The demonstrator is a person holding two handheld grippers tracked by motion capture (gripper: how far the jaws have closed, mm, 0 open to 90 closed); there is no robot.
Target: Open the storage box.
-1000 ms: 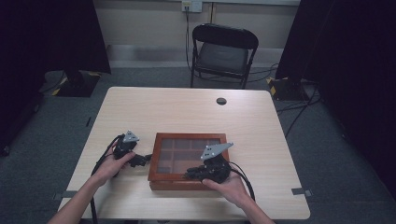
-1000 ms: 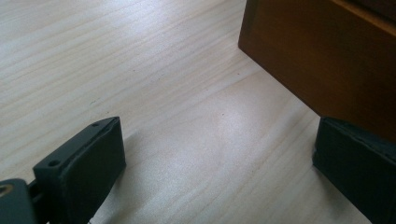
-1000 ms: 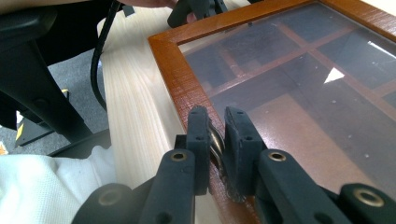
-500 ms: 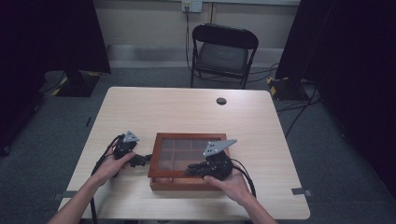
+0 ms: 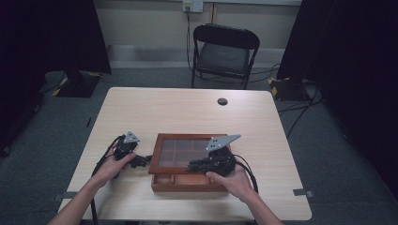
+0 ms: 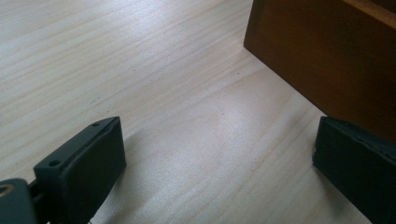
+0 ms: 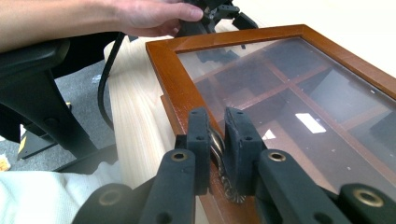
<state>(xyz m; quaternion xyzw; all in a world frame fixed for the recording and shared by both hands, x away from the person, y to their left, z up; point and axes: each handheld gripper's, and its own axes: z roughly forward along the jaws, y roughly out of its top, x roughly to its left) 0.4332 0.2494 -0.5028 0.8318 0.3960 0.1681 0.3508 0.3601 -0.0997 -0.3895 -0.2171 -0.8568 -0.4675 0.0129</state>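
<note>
The glass lid [image 5: 190,151] of the wooden box [image 5: 187,182] now tilts up at its near edge, where it lay flat a second ago. The right gripper [image 5: 193,165], pinching the lid's brass handle [image 7: 217,148], sits a little higher.

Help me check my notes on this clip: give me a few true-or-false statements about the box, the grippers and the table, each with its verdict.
1. The right gripper is shut on the brass latch at the glass lid's front edge. True.
2. The left gripper is shut on the wooden box. False: its jaws stand apart on the table, beside the box's wall.
3. The lid is lifted slightly at the front. True.
4. A mug stands on the table. False: beyond the box there is a dark round spot.
</note>
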